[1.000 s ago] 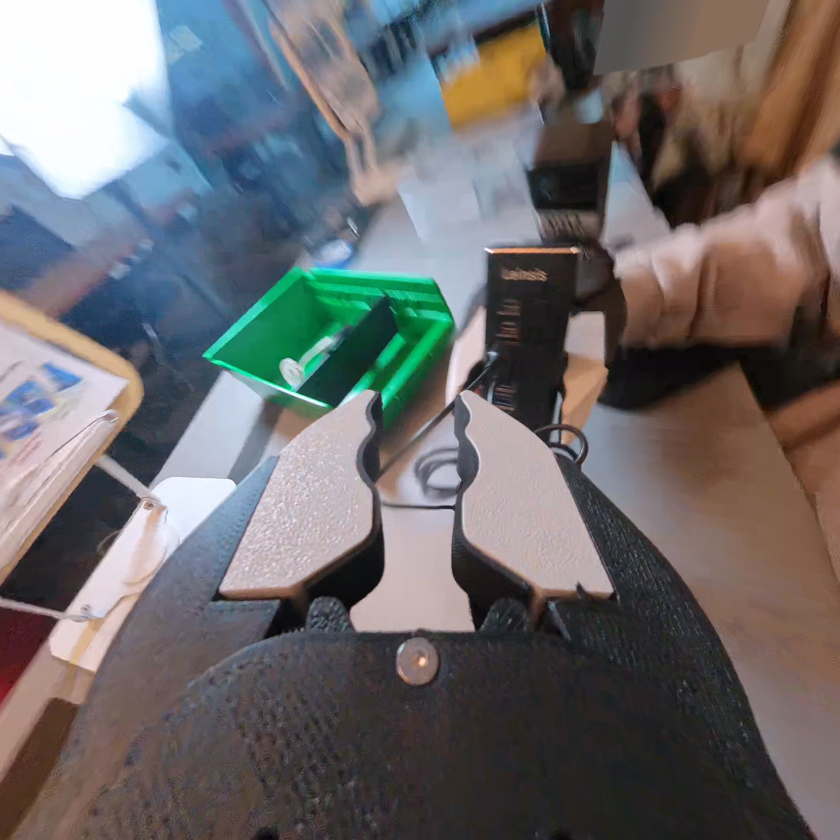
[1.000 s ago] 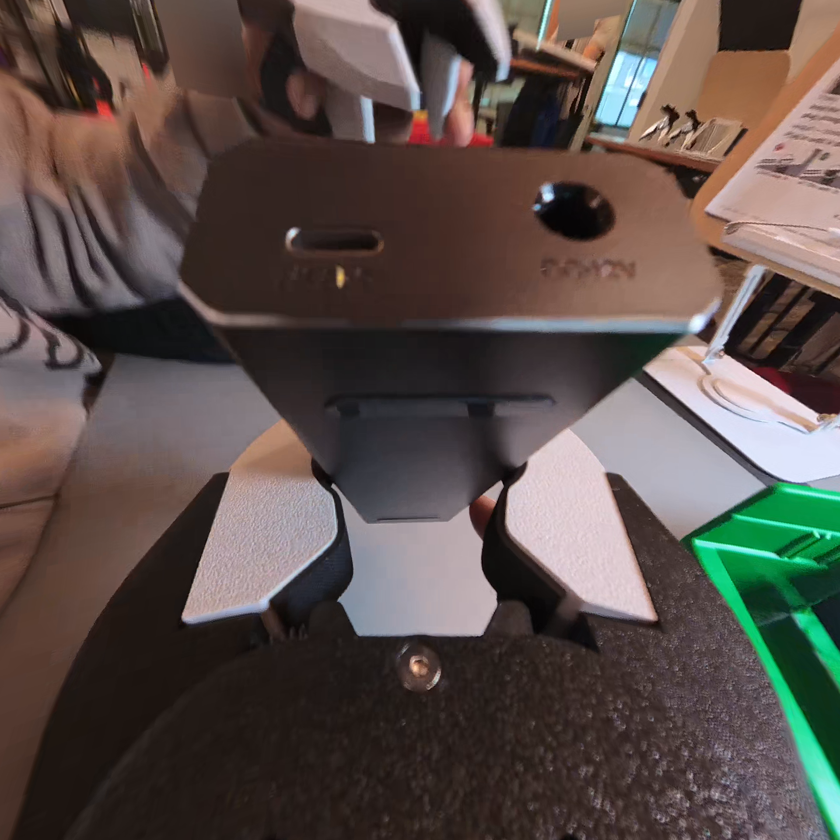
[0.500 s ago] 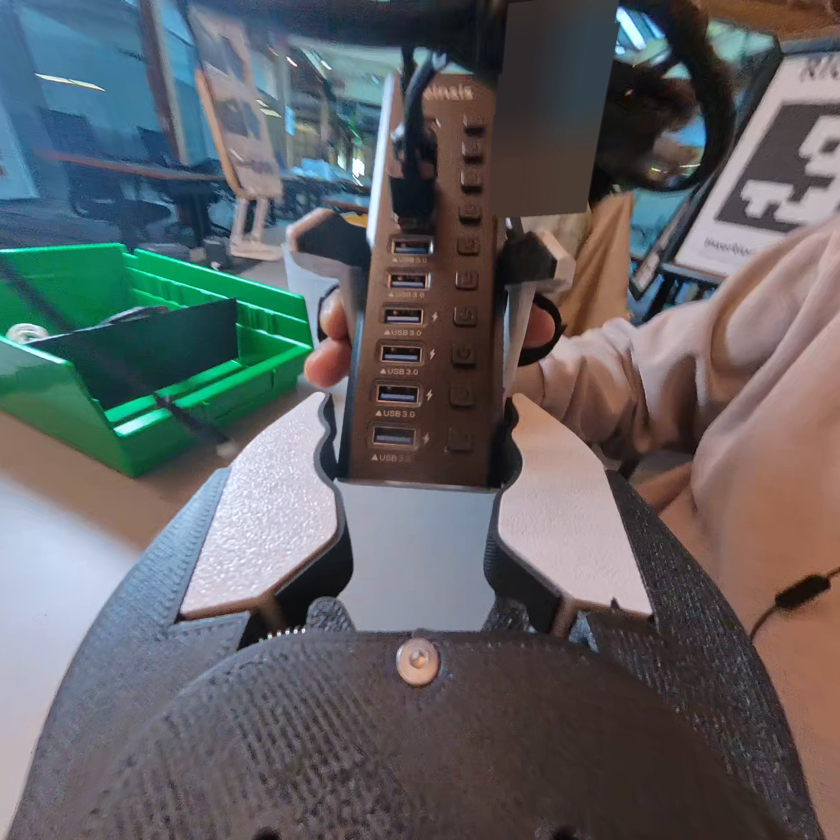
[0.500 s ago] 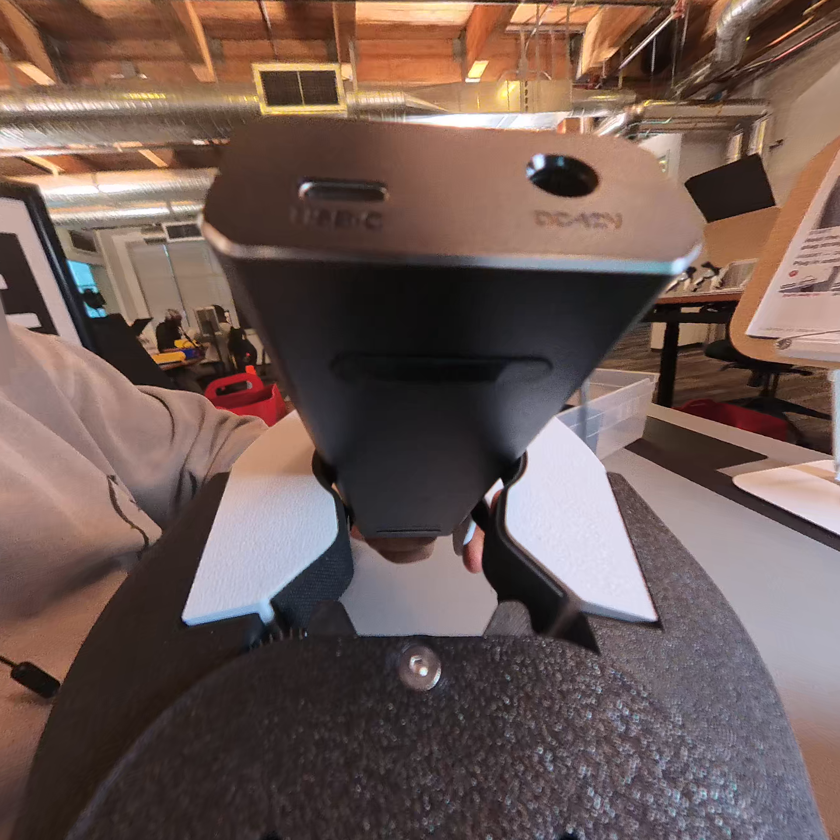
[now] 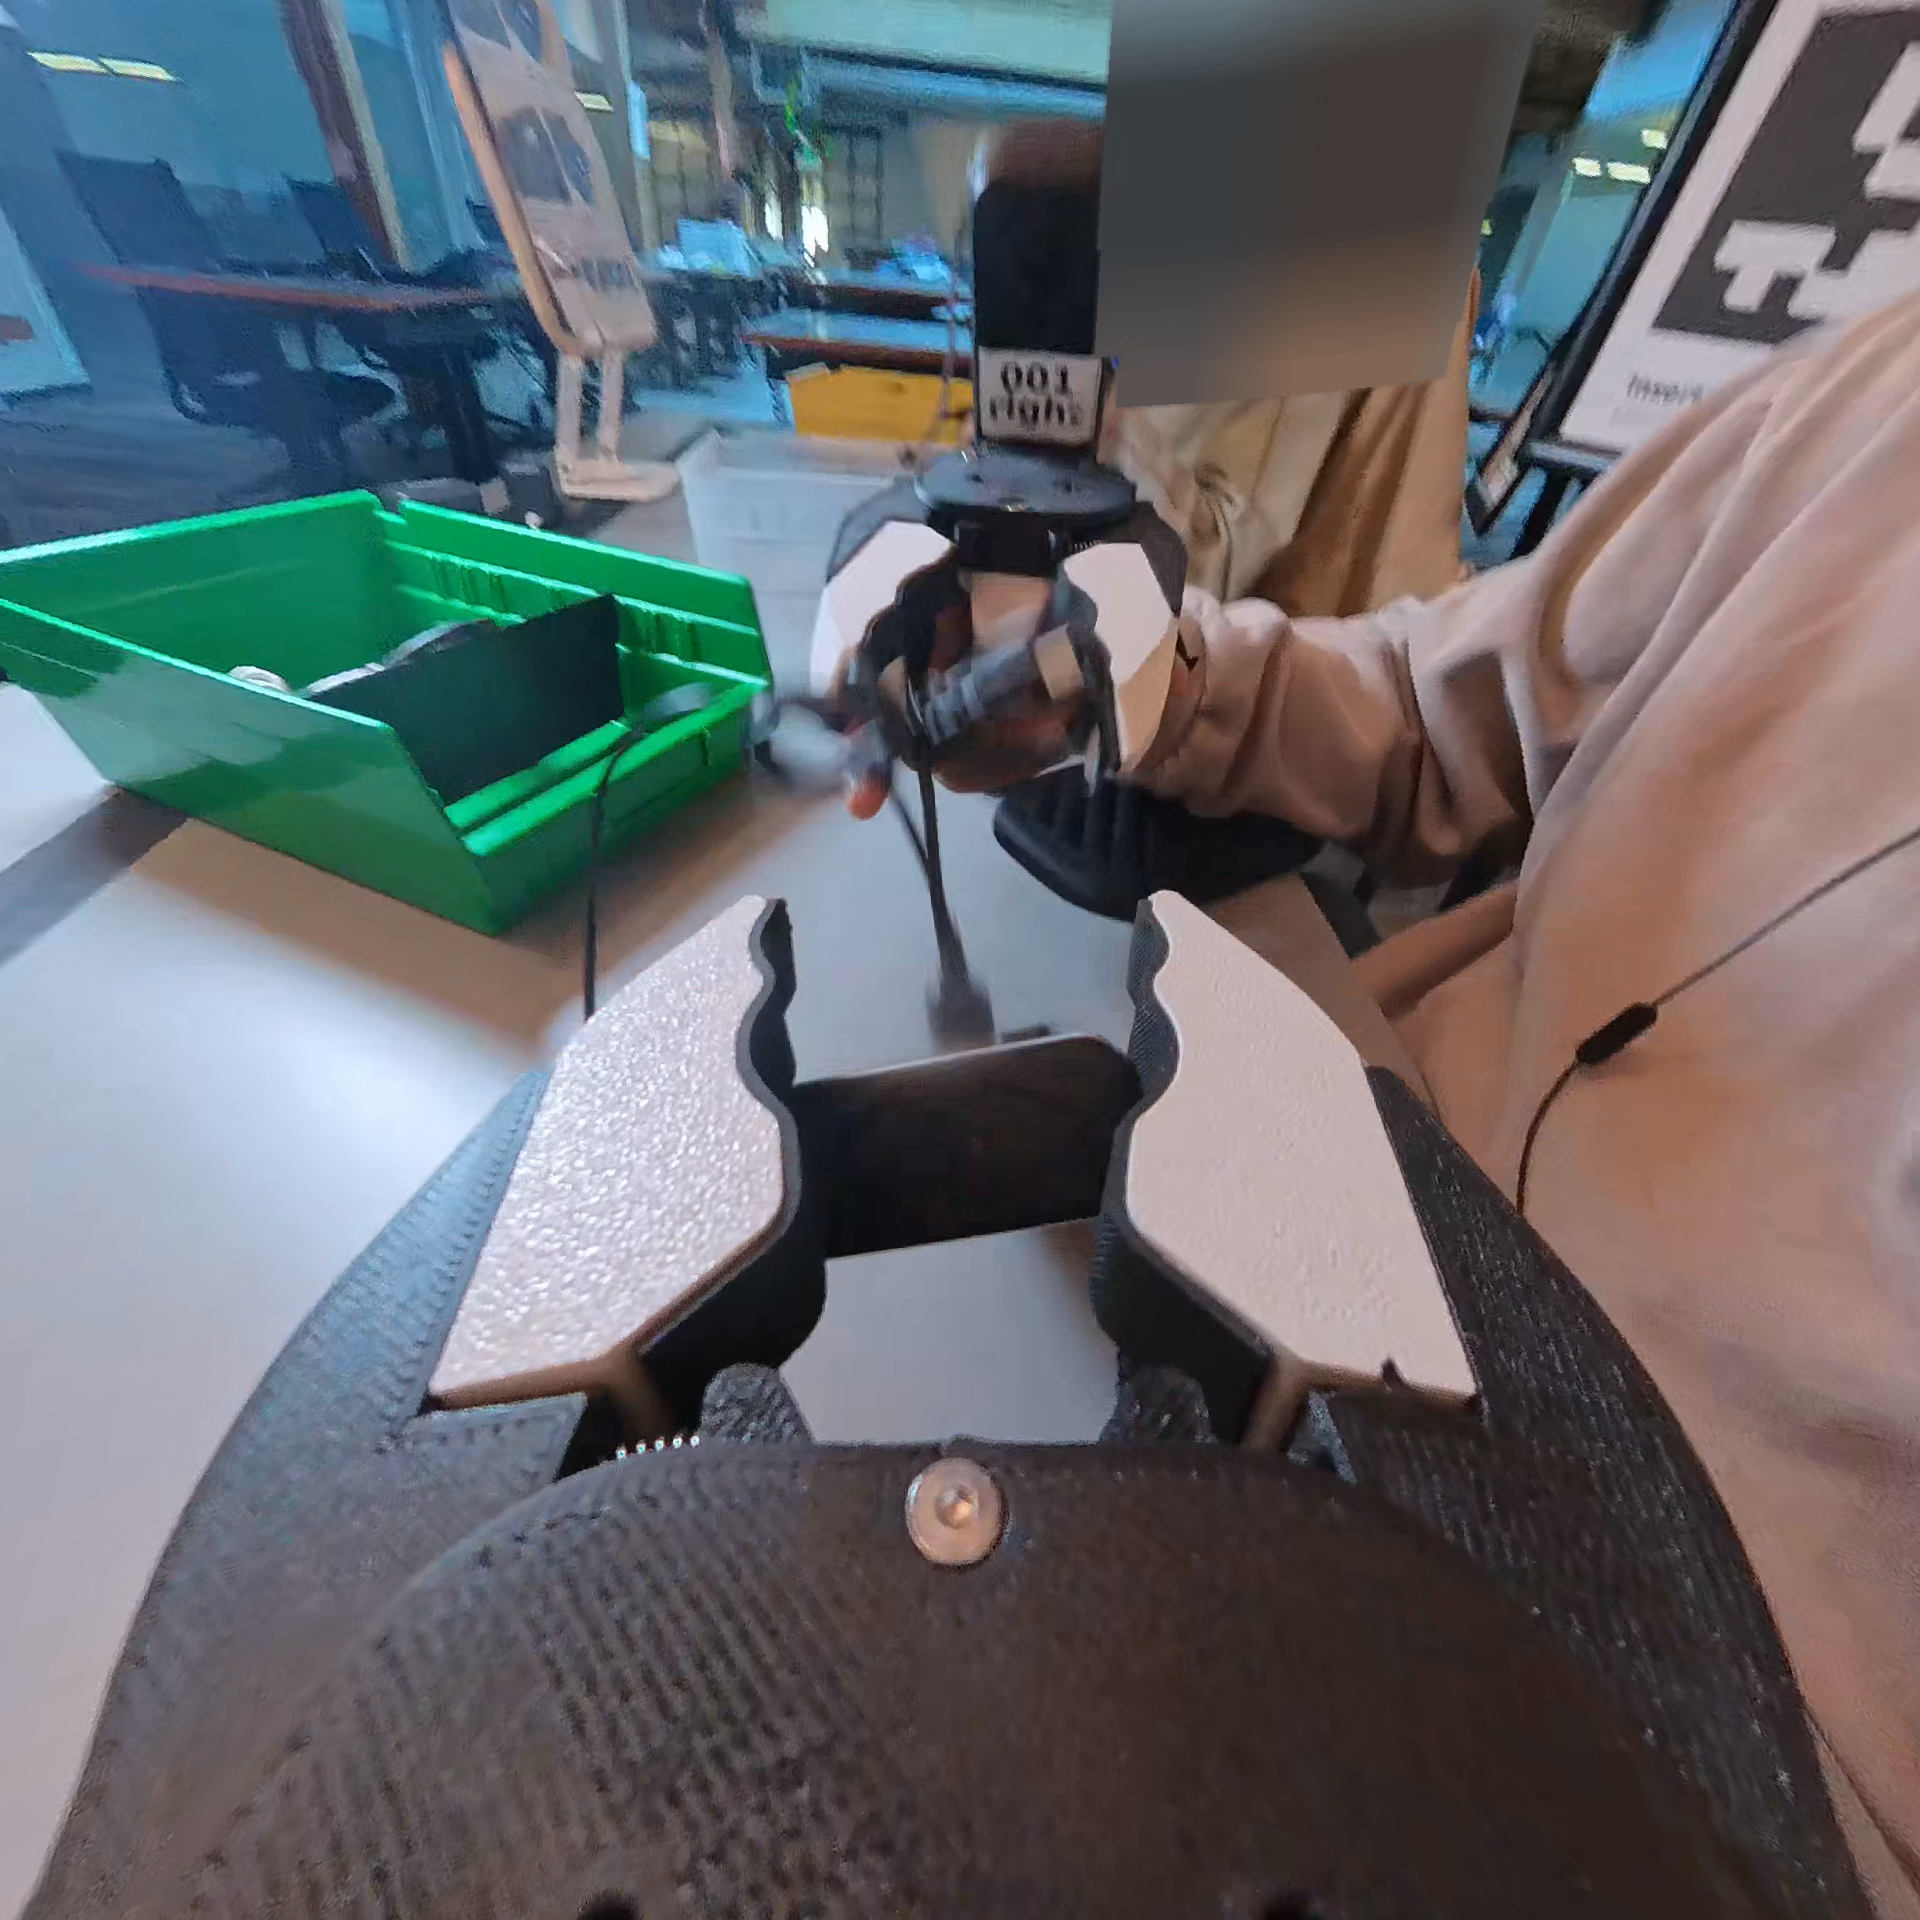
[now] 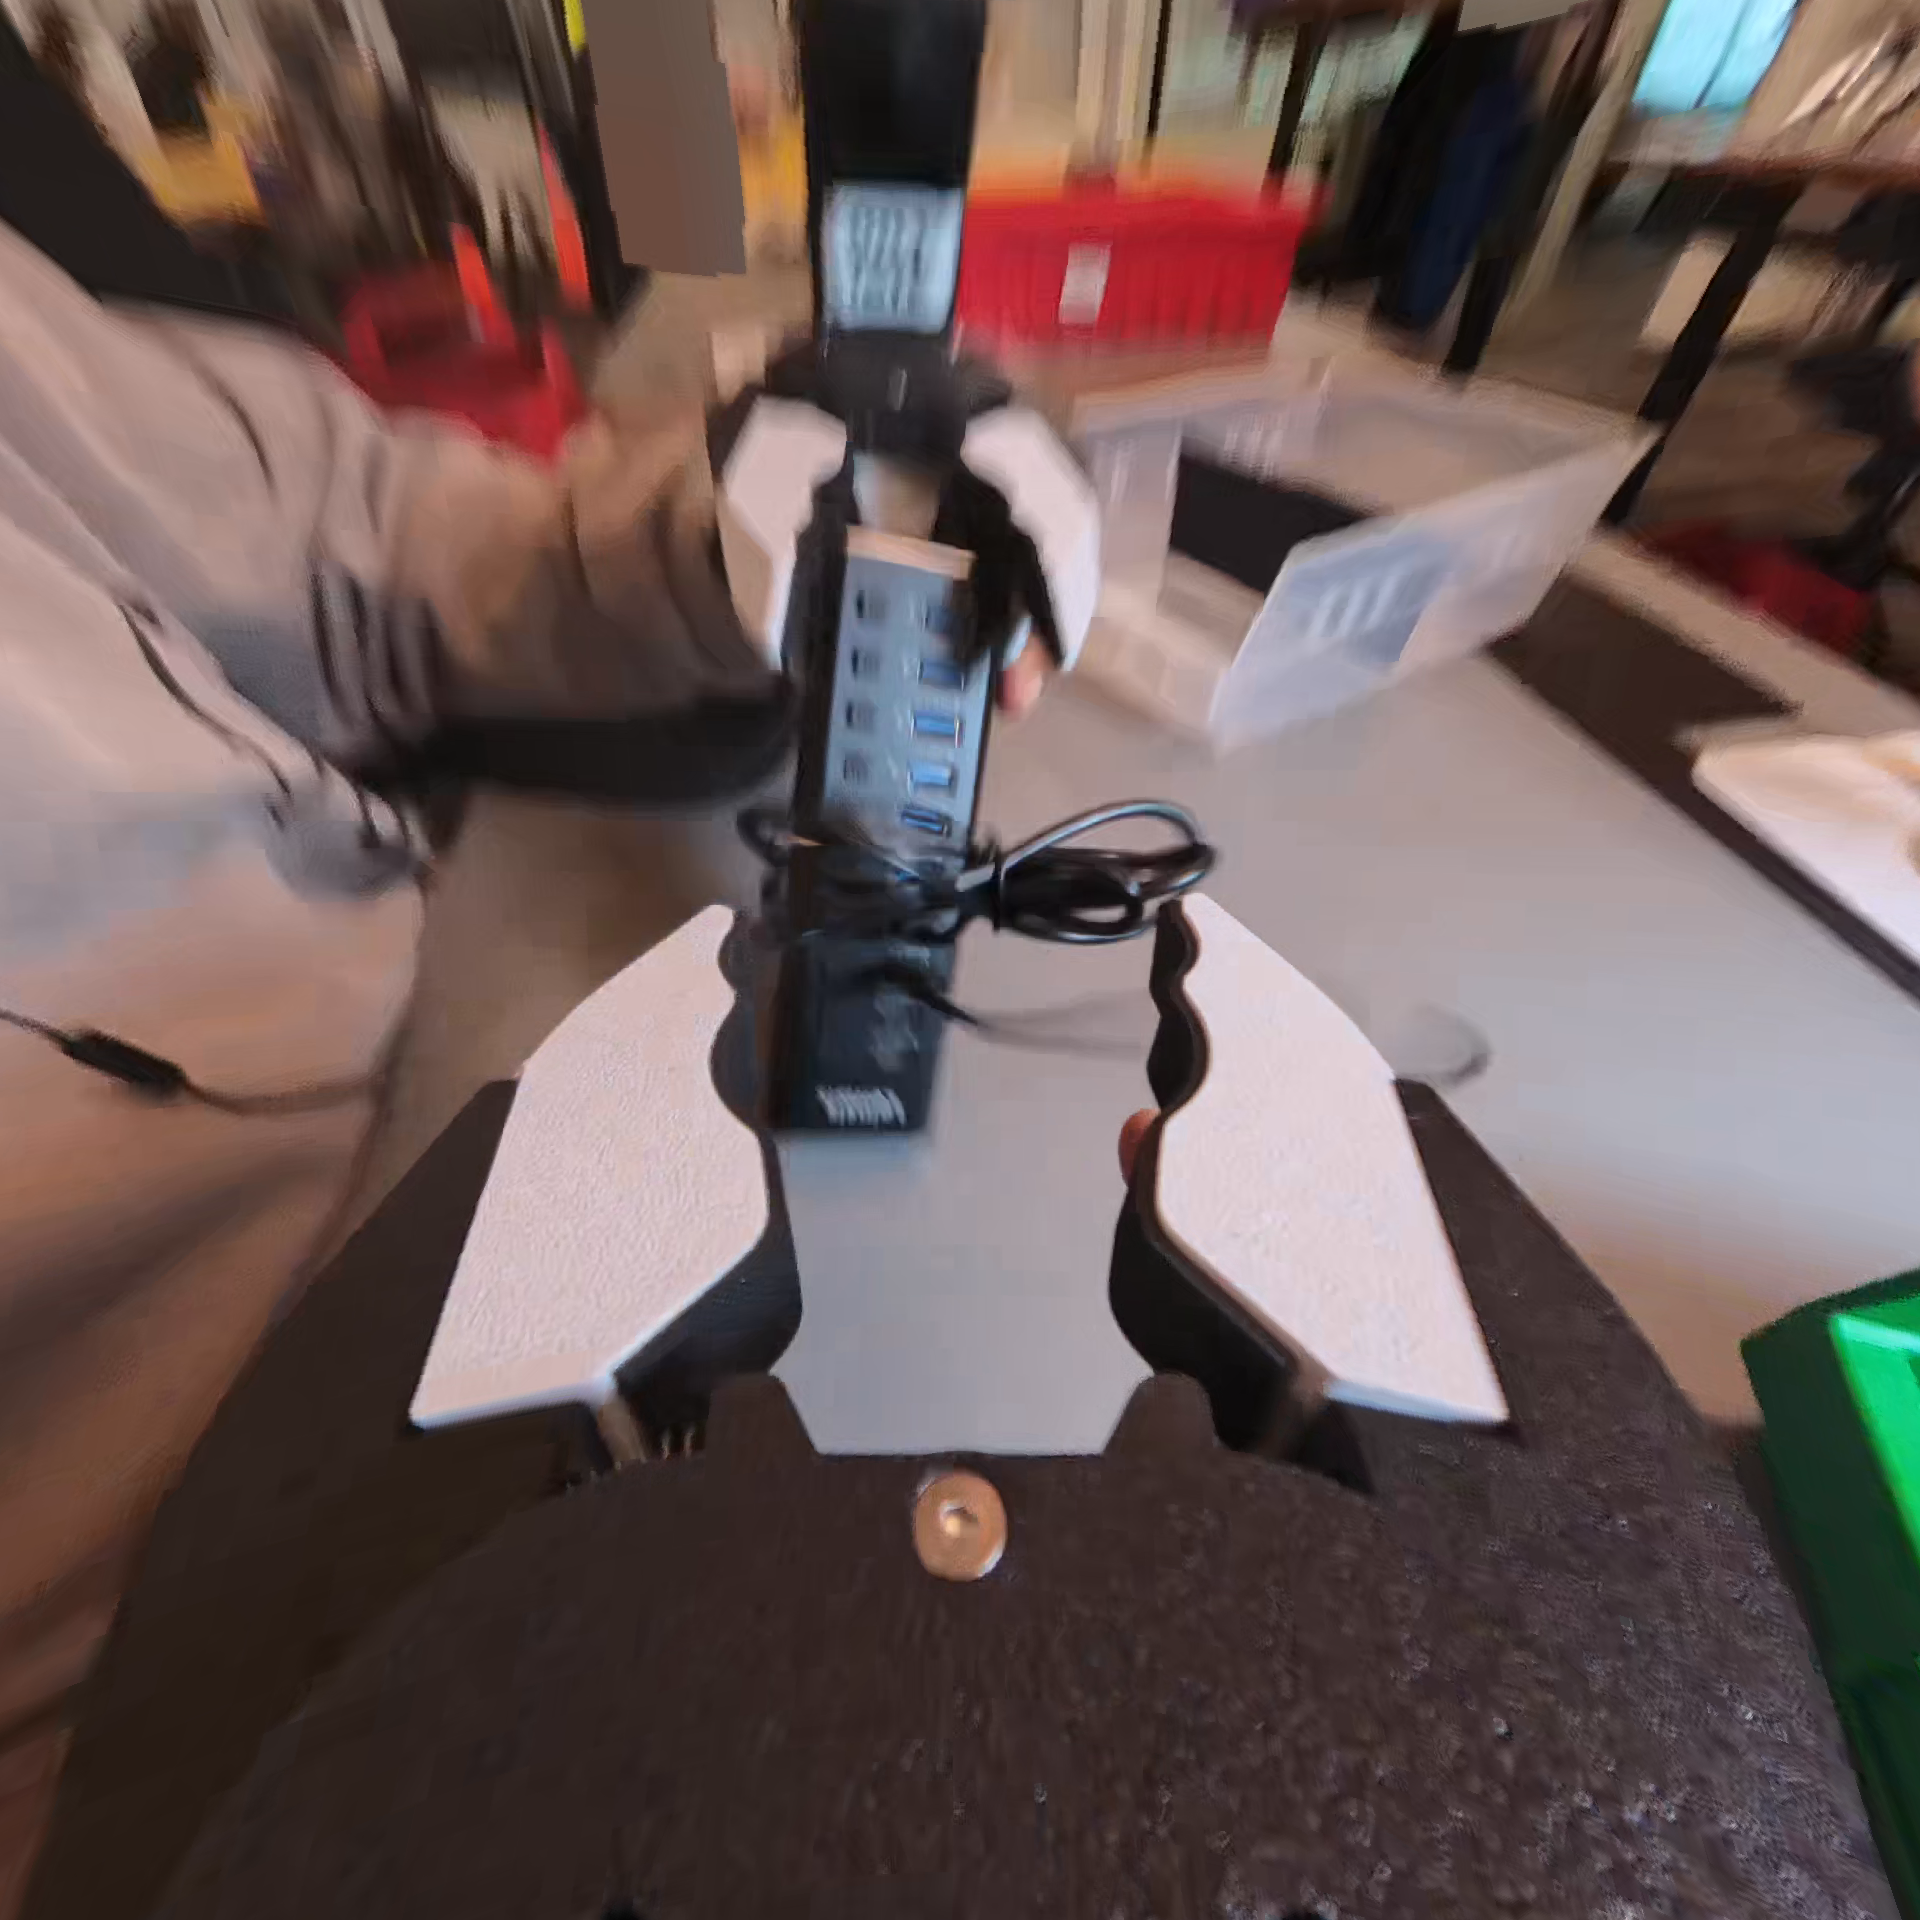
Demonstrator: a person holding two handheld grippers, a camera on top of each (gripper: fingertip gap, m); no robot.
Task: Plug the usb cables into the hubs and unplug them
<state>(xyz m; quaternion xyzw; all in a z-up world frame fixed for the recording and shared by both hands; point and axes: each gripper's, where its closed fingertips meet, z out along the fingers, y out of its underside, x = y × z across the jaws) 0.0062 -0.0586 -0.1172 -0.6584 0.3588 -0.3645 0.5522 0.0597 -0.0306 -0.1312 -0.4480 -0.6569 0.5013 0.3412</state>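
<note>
Two tongs face each other: your left tongs (image 5: 961,914) squeeze the far end of the black hub (image 6: 883,779), which runs long toward 12 o'clock from your right tongs (image 6: 945,914), spread wide and holding nothing, with the cable (image 6: 1081,873) bunched across the hub, spilling toward 1 o'clock.

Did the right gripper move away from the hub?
Yes. The right gripper has let go and backed off the hub, and now sits low beside the right end of the green bin.
</note>
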